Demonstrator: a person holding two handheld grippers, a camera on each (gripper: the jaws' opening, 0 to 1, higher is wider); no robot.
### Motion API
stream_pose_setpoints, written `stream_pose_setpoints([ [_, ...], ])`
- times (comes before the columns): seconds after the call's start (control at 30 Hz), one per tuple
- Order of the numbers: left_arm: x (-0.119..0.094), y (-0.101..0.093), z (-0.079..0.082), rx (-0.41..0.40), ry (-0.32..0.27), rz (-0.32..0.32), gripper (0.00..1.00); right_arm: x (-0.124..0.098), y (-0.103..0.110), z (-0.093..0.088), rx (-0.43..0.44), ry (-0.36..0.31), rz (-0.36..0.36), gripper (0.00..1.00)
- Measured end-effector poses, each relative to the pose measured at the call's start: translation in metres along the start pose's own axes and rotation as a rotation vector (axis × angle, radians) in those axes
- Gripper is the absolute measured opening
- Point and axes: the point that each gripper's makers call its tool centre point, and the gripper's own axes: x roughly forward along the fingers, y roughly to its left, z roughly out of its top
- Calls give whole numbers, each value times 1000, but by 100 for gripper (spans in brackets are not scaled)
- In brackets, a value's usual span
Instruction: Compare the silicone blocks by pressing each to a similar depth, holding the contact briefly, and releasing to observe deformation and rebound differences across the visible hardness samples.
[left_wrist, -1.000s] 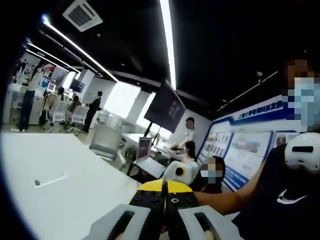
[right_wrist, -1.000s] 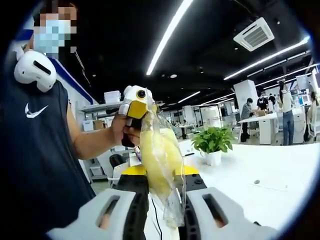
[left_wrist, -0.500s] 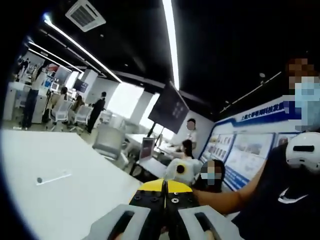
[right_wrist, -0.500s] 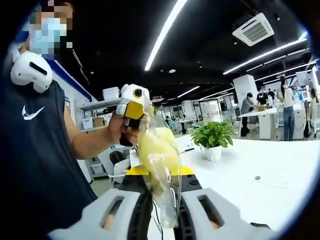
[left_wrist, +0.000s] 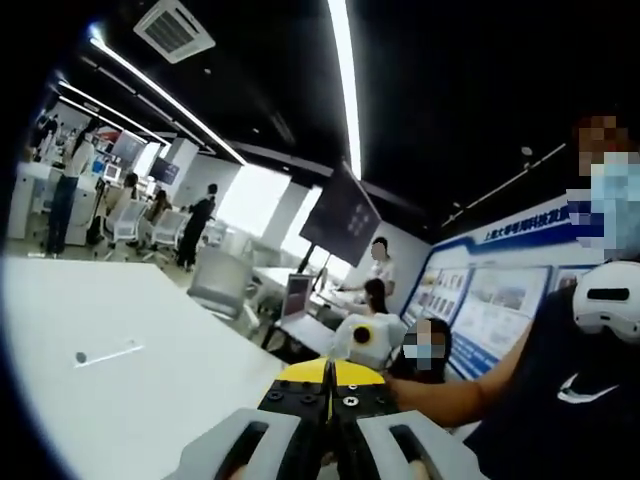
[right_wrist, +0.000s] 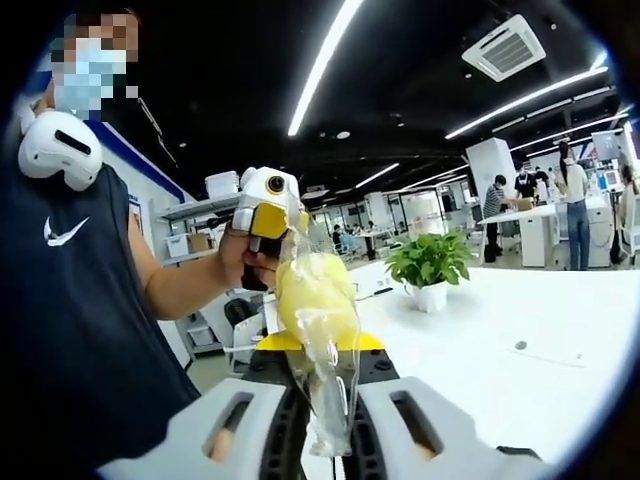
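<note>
Between the two pale grey jaws of the right gripper (right_wrist: 325, 425), a soft yellow silicone block sealed in a clear plastic bag (right_wrist: 316, 305) hung well above the white tabletop (right_wrist: 500, 350). Over the last second those jaws had drawn inward; where the bag's loose lower end had earlier dangled in a wider gap, it was now pinched close between them. The left gripper (right_wrist: 290, 222), seen in the right gripper view with its yellow-and-white body in the person's hand (right_wrist: 245, 265), held the bag at its top edge, though whether its fingers were clamped on the plastic could not be told there. In the left gripper view its own jaws (left_wrist: 328, 445) stood pressed nearly together, with only a thin dark slit between them and nothing legible inside.

By my reading, the squeeze was landing mostly on the bag's slack tail, not squarely on the yellow mass, so a true press-and-hold comparison had barely started. Only one sample was visible. A potted green plant (right_wrist: 430, 268) stood on the table beyond, well apart from the work.
</note>
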Motion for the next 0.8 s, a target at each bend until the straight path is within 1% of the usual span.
stream_pose_setpoints([
  [0.13,-2,2,-1,3,2,8,0,2,1,-3,9,16,8,0],
  [0.4,-6,5,0,-3,-11,15,0,6,0,-2,11,16,10,0],
  [0.8,-13,12,-1,30,-2,34,0,13,0,-6,48,32,27,1],
])
